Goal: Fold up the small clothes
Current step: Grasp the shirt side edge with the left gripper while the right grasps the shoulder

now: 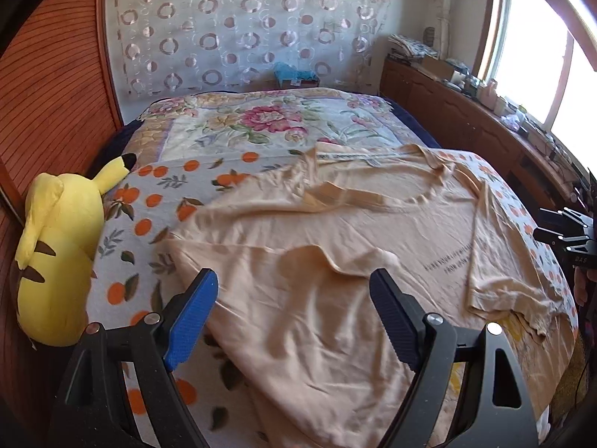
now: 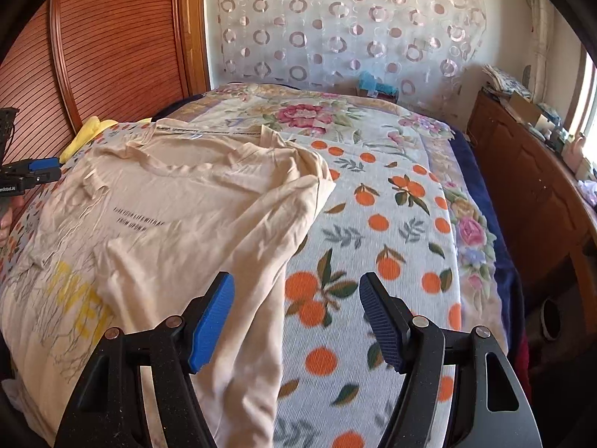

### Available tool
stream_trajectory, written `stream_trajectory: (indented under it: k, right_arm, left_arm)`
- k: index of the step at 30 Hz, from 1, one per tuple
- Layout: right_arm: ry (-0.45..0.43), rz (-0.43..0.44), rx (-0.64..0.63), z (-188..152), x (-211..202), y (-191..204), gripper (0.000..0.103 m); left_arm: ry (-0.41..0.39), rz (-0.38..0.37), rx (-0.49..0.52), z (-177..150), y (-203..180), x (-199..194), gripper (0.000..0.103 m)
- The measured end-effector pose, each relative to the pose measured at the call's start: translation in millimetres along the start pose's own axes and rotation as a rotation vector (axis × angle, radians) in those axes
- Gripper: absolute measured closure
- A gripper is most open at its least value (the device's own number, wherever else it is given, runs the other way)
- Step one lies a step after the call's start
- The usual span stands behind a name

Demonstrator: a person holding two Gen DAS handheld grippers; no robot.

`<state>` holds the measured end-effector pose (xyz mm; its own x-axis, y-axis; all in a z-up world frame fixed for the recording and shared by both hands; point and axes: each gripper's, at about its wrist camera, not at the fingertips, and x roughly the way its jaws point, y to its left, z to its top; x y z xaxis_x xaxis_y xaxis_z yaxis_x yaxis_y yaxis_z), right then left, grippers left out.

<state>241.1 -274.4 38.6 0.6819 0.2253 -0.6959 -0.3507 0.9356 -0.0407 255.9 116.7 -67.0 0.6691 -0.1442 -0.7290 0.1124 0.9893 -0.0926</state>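
A beige T-shirt (image 1: 335, 231) lies rumpled across the orange-print blanket (image 2: 391, 224) on the bed, one side already turned in. Both tongs hover above it: the left gripper (image 1: 294, 313) and right gripper (image 2: 296, 313) stand wide apart, holding nothing. A yellow plush toy (image 1: 56, 254) sits at nine o'clock.

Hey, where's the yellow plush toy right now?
In the left wrist view, the yellow plush toy sits at the left edge of the bed, against the wooden headboard, left of the beige T-shirt.
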Motion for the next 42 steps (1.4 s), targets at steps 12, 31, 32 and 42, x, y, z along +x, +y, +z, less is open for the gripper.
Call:
stream_trajectory:
  k: [12,31,32,42]
  right_arm:
    - [0.074,0.045,0.04,50,79,-27,0.032]
    - [0.063,0.094,-0.028,70,118,-13,0.068]
    - [0.071,0.096,-0.02,72,119,-15,0.076]
    - [-0.017,0.103,0.003,73,85,-7,0.097]
  left_arm:
    - [0.051,0.059,-0.067,10,53,39,0.025]
    - [0.059,0.071,-0.063,12,60,53,0.06]
    - [0.061,0.074,-0.066,14,61,54,0.062]
    - [0.008,0.0,-0.063,16,44,21,0.095]
